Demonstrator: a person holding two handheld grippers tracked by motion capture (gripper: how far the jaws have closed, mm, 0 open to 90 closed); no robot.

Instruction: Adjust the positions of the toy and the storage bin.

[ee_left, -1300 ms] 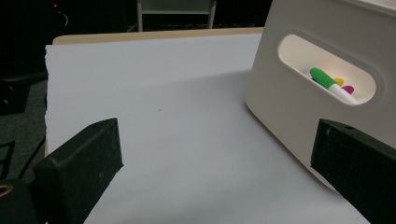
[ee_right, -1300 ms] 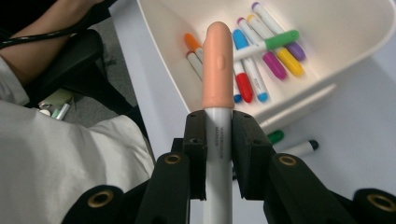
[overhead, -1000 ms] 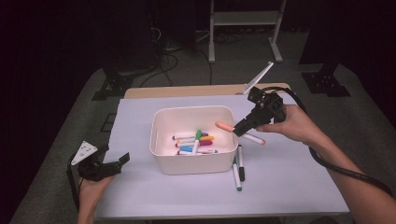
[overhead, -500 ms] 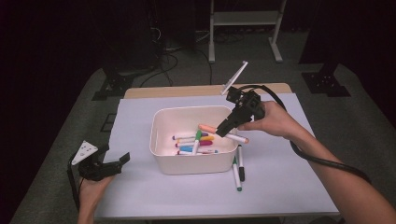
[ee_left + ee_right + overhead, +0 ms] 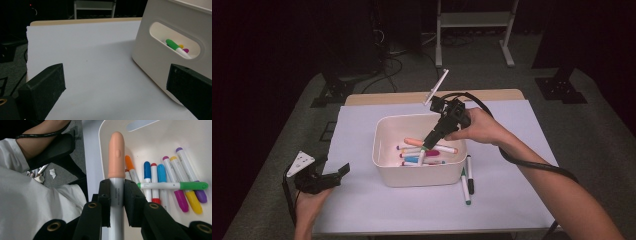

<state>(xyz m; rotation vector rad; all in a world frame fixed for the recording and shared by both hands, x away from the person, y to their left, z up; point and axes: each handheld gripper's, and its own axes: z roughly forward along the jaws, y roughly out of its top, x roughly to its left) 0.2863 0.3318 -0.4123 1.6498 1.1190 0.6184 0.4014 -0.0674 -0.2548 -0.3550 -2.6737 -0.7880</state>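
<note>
While the left gripper [image 5: 343, 170] rests near the table's [image 5: 362, 210] front-left edge, jaws wide apart and empty | right gripper [image 5: 428, 145] clamps a peach-capped marker [image 5: 116, 170], tip over the white bin [image 5: 384, 170] | bin holds several markers [image 5: 422, 155] | two pens [image 5: 468, 180] lie on the table just right of the bin.

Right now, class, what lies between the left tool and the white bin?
Only bare white table cover, in the left gripper view, separates the left tool from the white bin.
</note>
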